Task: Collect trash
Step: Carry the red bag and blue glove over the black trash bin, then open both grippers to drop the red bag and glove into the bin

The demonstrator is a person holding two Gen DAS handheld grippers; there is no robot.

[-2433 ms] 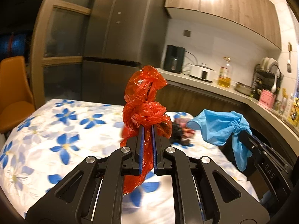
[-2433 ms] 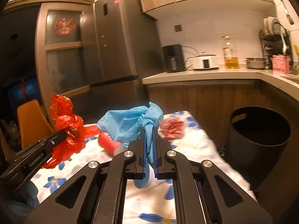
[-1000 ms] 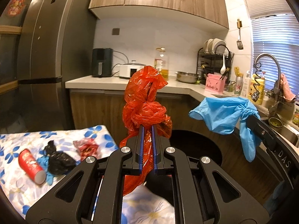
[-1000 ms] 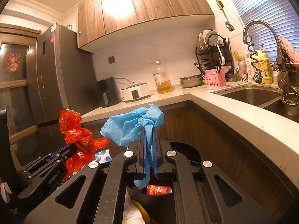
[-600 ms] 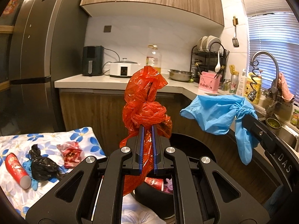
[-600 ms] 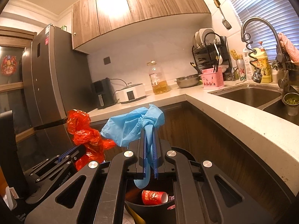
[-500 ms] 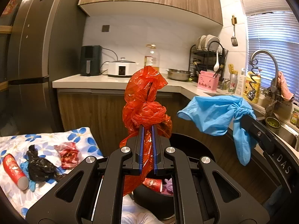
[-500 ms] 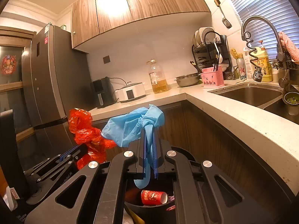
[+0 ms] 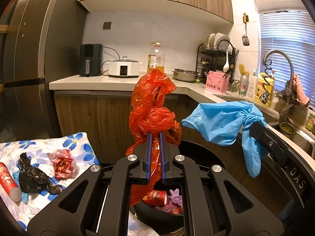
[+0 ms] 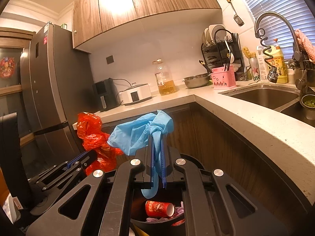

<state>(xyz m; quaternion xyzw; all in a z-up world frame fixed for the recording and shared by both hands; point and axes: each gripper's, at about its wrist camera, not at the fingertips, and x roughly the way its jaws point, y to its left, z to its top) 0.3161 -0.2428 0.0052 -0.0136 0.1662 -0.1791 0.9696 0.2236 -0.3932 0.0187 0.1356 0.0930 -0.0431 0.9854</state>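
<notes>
Thin, crinkled, glossy red plastic bag (image 9: 153, 106), translucent where the light passes. Soft matt blue plastic bag (image 9: 218, 122), knotted and wrinkled. Black matt plastic left gripper (image 9: 155, 135) and right gripper (image 10: 157, 137), with ribbed blue pads and shiny round metal screw heads. Smooth black plastic round bin (image 9: 200, 153) with a glossy printed red paper cup (image 10: 159, 208) inside. Cloth table cover with blue flowers (image 9: 78, 143), matt; crumpled shiny black plastic bag (image 9: 31, 177) on it. Wood-grain cabinet fronts (image 9: 94, 116), satin. Pale speckled stone-look worktop (image 10: 256, 122), smooth. Brushed grey metal fridge (image 9: 39, 49). Polished metal tap (image 10: 275, 21) and steel sink (image 10: 265, 96).
</notes>
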